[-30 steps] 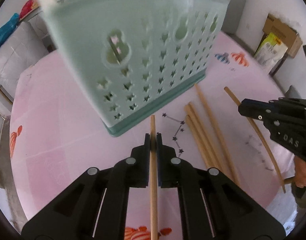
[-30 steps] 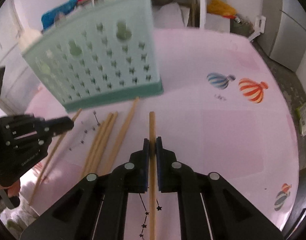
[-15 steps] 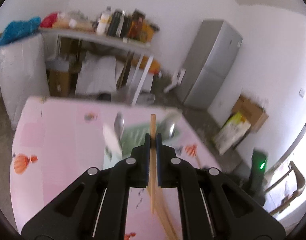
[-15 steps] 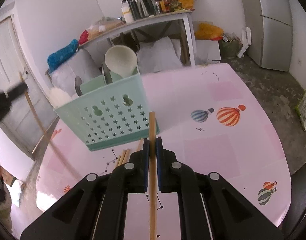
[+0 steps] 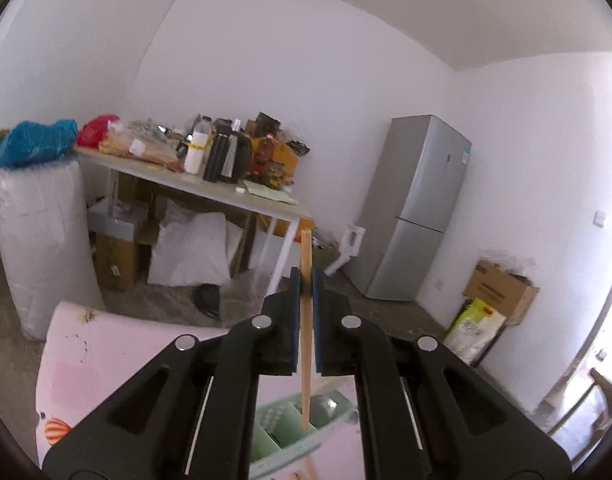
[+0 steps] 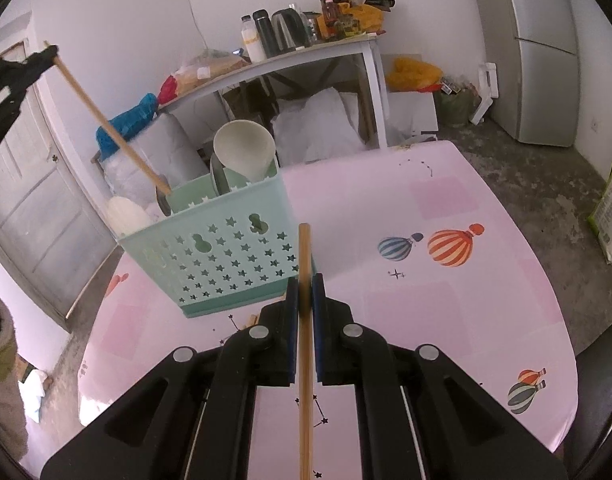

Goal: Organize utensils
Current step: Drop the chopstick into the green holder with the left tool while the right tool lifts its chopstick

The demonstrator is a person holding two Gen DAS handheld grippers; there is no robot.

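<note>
A: Start with the big things. Where does your work sit?

B: On the table (image 6: 446, 320), under a pink cloth printed with hot-air balloons (image 6: 450, 247). Behind it there is a side table (image 6: 306, 56) crowded with bottles and a kettle, a silver fridge (image 5: 416, 208) against the white wall, and a bare concrete floor.

A: And the task's target?

B: The mint-green utensil caddy (image 6: 221, 256), with star cut-outs, stands on the cloth's far-left part. A white funnel-shaped scoop (image 6: 243, 148) already pokes out of it.

A: What are you holding?

B: Your left gripper (image 5: 306, 280) is clamped nearly shut on a wooden chopstick (image 5: 306, 360). You hold it high and near its top so the stick hangs slanting down, its lower tip at the caddy's back-left compartment. From the right wrist view, it looks just inside the rim, though I can't tell how deep.

A: The other hand?

B: Your right gripper (image 6: 305, 288) is pinched just as tightly on a second chopstick (image 6: 304, 360), which lies along the jaws and points toward the caddy's front wall. It's held low over the cloth, likely waiting its turn.

A: Anything left loose?

B: A few chopstick ends (image 6: 249, 320) peek out on the cloth beside the caddy's base, so the sorting seems unfinished.
</note>
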